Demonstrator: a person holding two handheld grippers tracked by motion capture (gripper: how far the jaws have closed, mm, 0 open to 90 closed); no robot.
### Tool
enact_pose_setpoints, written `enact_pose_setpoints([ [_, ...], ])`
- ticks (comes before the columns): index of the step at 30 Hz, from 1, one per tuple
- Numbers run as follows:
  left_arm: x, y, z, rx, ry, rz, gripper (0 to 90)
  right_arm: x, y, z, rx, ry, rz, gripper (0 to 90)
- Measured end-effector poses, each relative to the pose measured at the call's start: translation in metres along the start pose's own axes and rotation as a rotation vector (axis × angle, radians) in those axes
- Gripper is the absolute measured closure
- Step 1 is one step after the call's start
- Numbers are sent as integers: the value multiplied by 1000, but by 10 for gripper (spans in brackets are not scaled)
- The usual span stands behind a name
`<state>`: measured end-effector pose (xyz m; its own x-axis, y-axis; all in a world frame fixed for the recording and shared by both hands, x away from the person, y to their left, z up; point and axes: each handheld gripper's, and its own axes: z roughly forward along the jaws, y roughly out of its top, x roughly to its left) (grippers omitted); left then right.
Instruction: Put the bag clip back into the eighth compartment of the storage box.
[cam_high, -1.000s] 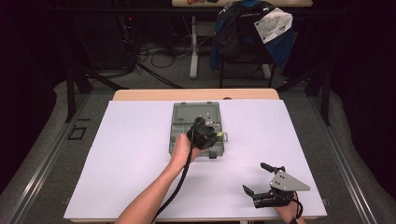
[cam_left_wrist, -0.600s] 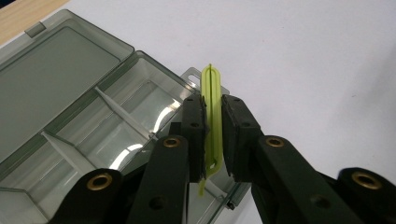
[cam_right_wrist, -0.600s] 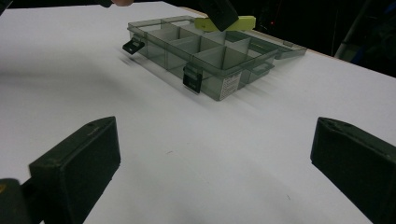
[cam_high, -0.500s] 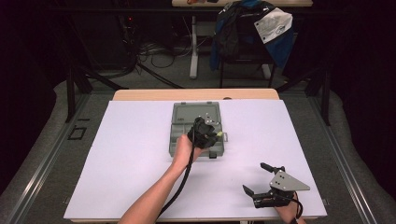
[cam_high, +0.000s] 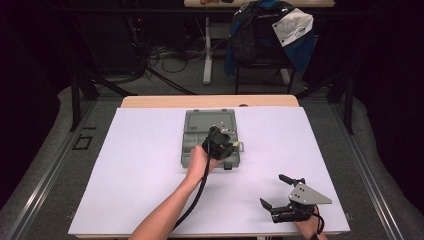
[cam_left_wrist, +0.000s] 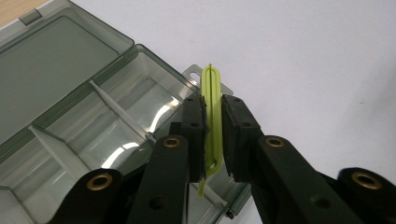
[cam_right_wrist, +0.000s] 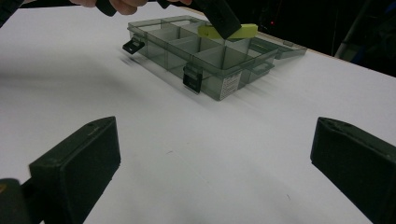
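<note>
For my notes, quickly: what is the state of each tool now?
Left tool: closed on thin yellow-green plastic piece.
Right tool: open, holding nothing.

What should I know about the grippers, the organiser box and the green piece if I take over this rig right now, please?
Left gripper: shut on the yellow-green clip, held on edge above the near right corner of the organiser box.
Right gripper: open, empty, resting on the white table at its near right, apart from the box.
Box: lid open and lying flat; the compartments that show look empty.
Done: clip picked up and brought over the box.
Left: probably lower the clip into a compartment, release it, then perhaps close the lid.
</note>
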<state>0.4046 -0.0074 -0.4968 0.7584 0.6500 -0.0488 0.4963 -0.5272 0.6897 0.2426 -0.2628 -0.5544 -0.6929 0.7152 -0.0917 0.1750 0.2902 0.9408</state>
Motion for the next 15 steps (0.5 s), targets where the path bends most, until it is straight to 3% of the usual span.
enact_pose_setpoints([
  [15,2,-3,8,14,0,-31,801,0,0,0,1,2,1,12],
])
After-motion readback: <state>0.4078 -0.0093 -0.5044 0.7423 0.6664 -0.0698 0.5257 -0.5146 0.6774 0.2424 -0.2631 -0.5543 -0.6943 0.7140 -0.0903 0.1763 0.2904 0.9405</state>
